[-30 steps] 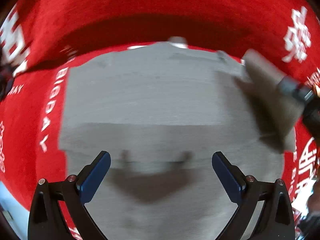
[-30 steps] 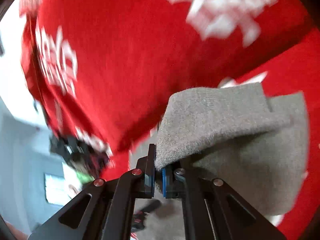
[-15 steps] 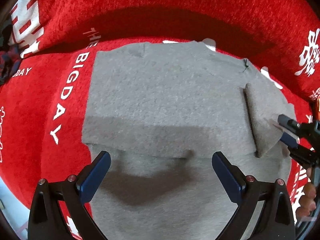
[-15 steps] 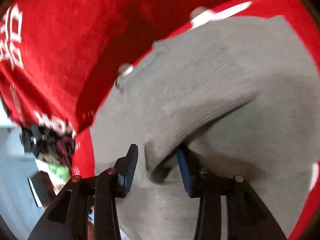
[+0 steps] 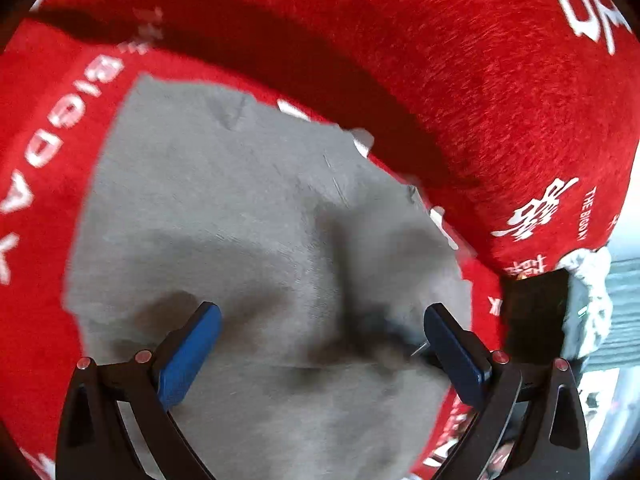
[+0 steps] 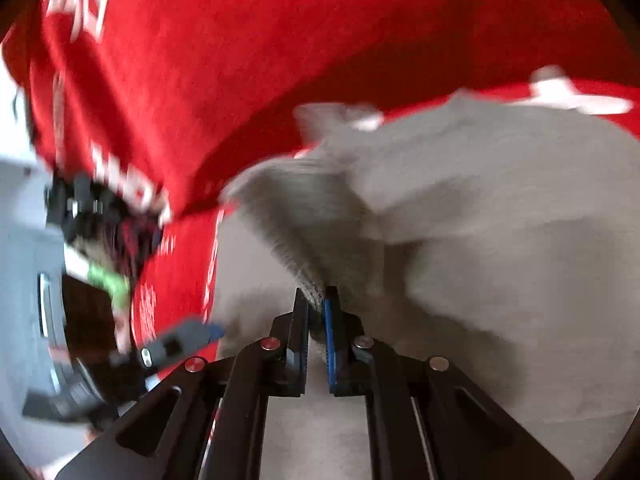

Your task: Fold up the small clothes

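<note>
Only right wrist view shows right gripper (image 6: 316, 300) closing on grey garment (image 6: 500, 208)

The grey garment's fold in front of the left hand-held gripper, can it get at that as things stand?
Probably yes: the left hand-held gripper is open right over the grey garment, and nothing lies between its blue pads and the cloth.

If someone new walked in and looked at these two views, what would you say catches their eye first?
First the bright red cover with white lettering, filling the background of both views. Next the grey garment spread on it mid-frame. Then the right gripper, low in its own view, its jaws closing on a ridge of the grey cloth, while the left gripper hangs wide open above the garment.
</note>
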A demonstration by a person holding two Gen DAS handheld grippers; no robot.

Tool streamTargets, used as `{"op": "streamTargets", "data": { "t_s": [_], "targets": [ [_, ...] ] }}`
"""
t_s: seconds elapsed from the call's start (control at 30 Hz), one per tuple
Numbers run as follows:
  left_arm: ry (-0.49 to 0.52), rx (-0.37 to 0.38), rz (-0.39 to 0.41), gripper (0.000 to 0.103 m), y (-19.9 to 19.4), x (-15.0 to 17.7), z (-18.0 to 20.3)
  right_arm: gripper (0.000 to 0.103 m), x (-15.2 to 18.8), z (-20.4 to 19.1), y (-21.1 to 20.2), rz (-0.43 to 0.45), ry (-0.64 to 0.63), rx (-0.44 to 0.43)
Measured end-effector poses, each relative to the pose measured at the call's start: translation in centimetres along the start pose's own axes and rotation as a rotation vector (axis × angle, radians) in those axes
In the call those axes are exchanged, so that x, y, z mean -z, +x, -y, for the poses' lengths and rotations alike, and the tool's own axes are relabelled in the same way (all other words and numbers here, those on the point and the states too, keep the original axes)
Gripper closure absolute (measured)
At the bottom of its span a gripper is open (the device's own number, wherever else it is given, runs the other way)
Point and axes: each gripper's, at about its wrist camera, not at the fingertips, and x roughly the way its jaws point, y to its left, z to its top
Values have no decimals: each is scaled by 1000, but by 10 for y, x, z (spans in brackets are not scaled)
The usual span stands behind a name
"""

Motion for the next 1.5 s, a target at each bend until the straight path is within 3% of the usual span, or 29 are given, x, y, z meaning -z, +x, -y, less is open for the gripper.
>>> {"op": "streamTargets", "data": {
  "t_s": [0.1, 0.13, 0.23, 0.37, 0.4, 0.47, 0.5, 0.63, 0.7, 0.87, 0.97, 1.1, 1.13, 1.2, 1.23, 1.3, 1.43, 1.5],
  "targets": [
    [-14, 4, -38, 2, 18, 1, -1, 82, 13, 8, 24, -127, 28, 30],
    [-14, 0, -46, 2, 22, 1, 1, 82, 18, 10, 22, -123, 30, 14],
    [-5, -6, -44, 1, 27, 0, 5, 66, 30, 18, 1, -97, 57, -21],
    [11, -32, -47, 5, 29, 0, 13, 65, 51, 49, -41, -33, 161, -27],
    [19, -41, -46, 14, 30, 0, 16, 65, 56, 61, -53, -17, 200, -26],
    [36, -51, -77, 87, 33, -3, 18, 64, 67, 85, -73, 30, 294, -30],
    [36, -51, -90, 97, 35, -5, 18, 64, 73, 98, -83, 58, 339, -30],
    [54, 12, -26, 97, 13, -19, 24, 64, 93, 147, -114, 188, 526, -25],
    [66, 24, -3, 97, 3, -26, 27, 64, 100, 173, -126, 256, 631, -73],
    [100, -2, 2, 97, -6, -35, 33, 64, 103, 205, -136, 399, 796, -165],
    [123, -23, -5, 97, -4, -29, 34, 64, 98, 209, -146, 423, 804, -172],
    [132, -113, -39, 97, 11, -13, 12, 67, 88, 207, -157, 390, 717, -55],
    [126, -138, -51, 97, 15, -11, 5, 72, 88, 211, -157, 372, 703, -23],
    [118, -162, -66, 97, 21, -9, -4, 93, 88, 219, -154, 338, 674, 26],
    [116, -163, -64, 97, 21, -8, -7, 96, 90, 219, -155, 337, 664, 33],
    [135, -181, -48, 97, 17, -9, -4, 97, 87, 220, -156, 334, 636, 55],
    [186, -392, 0, 97, 4, -16, 5, 97, 81, 209, -159, 296, 536, 127],
    [206, -450, 9, 97, -4, -18, 6, 87, 80, 203, -162, 234, 533, 108]
  ]
}}
